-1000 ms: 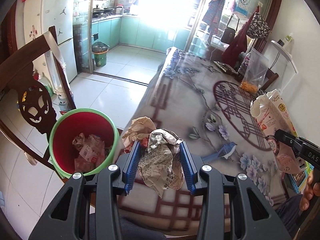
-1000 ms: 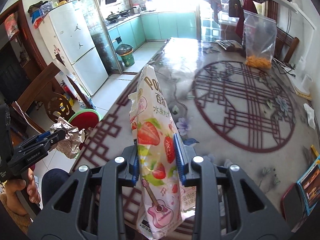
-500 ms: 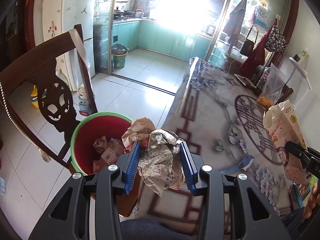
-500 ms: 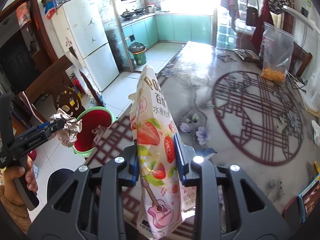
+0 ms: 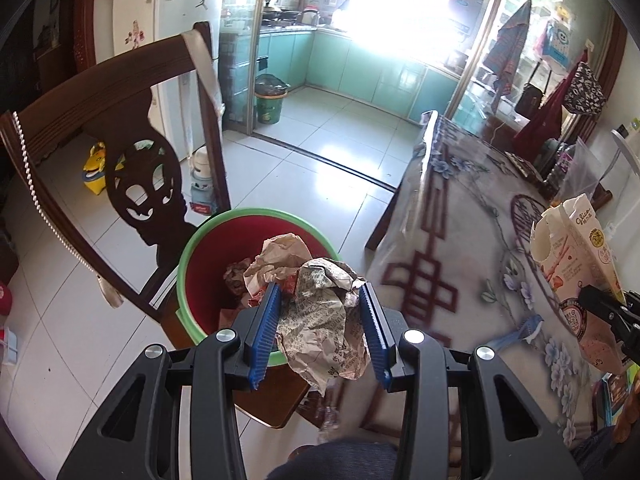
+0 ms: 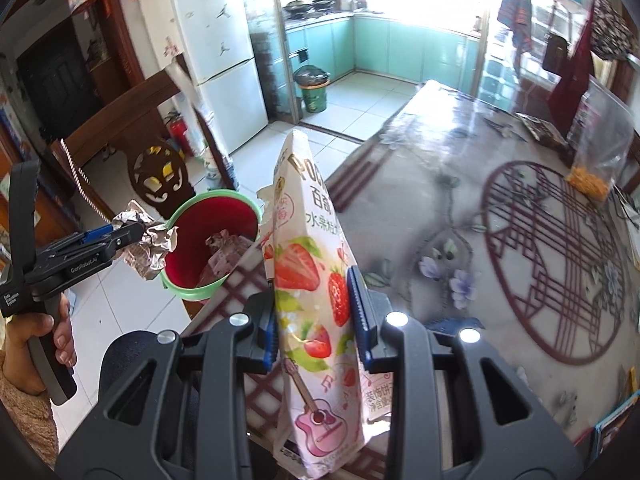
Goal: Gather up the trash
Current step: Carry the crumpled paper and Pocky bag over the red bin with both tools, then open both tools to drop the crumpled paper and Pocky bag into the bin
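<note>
Over the red bin point(image 5: 224, 264) (green rim, wrappers inside) your left tool point(image 5: 320, 326) clamps a crumpled paper wad point(image 5: 324, 316); your right tool point(image 6: 316, 312) grips the strawberry snack bag point(image 6: 308, 280) above the worktop point(image 6: 460, 216) edge.

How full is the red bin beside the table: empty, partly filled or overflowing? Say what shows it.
Partly filled. The red bin already holds crumpled wrappers low inside, with much of the red inner wall bare above them.
</note>
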